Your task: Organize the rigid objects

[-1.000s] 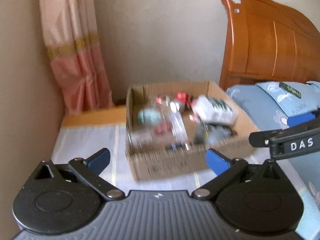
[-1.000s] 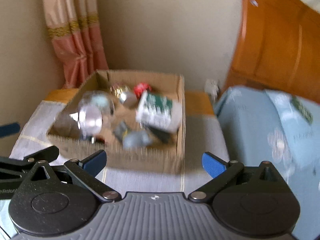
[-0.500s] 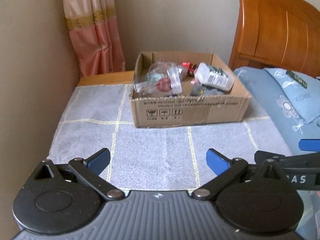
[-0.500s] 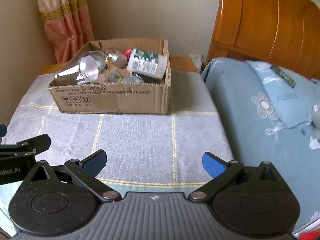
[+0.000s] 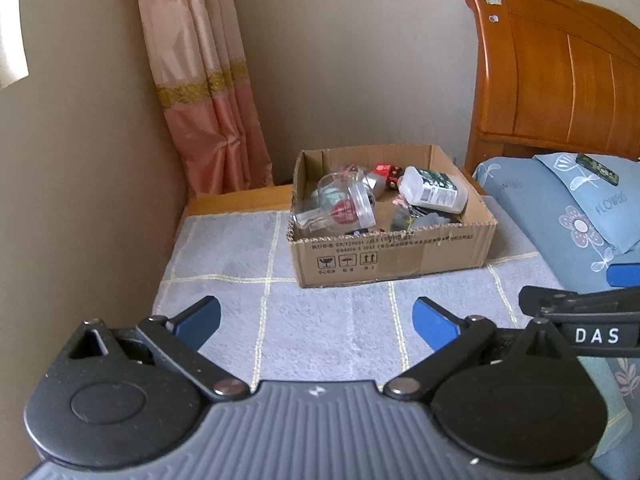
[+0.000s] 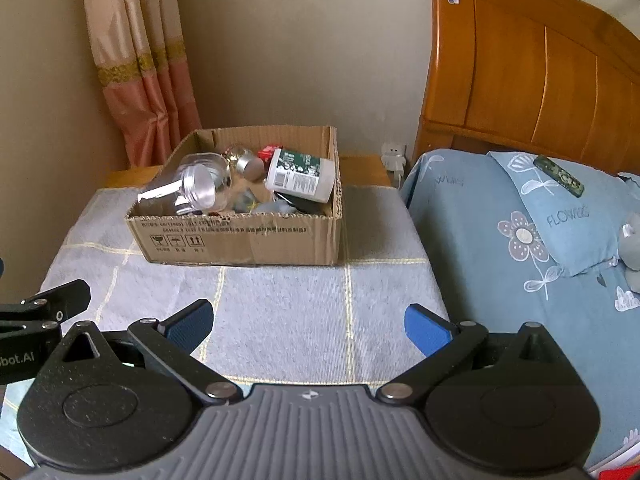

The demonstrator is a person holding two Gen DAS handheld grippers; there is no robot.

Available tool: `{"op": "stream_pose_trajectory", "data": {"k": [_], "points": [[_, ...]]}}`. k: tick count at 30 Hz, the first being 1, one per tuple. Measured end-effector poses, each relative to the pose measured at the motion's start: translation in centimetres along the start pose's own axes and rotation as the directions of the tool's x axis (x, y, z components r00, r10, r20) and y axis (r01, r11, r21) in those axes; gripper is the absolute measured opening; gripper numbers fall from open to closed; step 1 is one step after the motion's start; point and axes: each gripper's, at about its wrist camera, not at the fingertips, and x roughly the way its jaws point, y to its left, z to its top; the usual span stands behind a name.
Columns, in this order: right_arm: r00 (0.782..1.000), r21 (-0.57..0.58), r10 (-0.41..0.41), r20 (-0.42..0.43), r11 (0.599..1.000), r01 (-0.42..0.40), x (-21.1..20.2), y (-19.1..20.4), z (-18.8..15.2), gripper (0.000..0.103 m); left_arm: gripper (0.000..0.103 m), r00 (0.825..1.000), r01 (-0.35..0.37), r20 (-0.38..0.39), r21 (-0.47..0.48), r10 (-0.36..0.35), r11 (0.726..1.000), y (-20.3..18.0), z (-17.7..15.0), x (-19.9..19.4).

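Note:
A brown cardboard box (image 5: 394,258) (image 6: 248,242) stands on a grey towel with yellow lines (image 5: 320,328) (image 6: 280,320). Inside lie a clear plastic jar (image 5: 344,206) (image 6: 192,190), a white bottle with a green label (image 5: 434,190) (image 6: 302,176), a small metal tin (image 6: 249,164), red bits and dark items. My left gripper (image 5: 316,320) hangs open well in front of the box, nothing between its blue pads. My right gripper (image 6: 308,322) is open too, equally far back and empty.
A peach curtain (image 5: 200,92) hangs at the back left by the wall. A wooden headboard (image 6: 528,64) and a blue flowered pillow (image 6: 540,220) on the bed lie to the right. A white plug (image 6: 394,160) sits on the wall behind the table.
Both grippers have pulled back and away from the box, which now sits farther off and smaller. Both stay open and empty throughout.

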Motion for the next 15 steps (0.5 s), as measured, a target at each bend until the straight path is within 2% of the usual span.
{"op": "stream_pose_trajectory", "data": {"k": [15], "points": [[1.0, -0.001, 0.006, 0.006, 1.0, -0.006, -0.21, 0.25, 0.03, 0.103, 0.102, 1.0, -0.023, -0.002, 0.009, 0.023, 1.0, -0.35, 0.13, 0.24]]}}
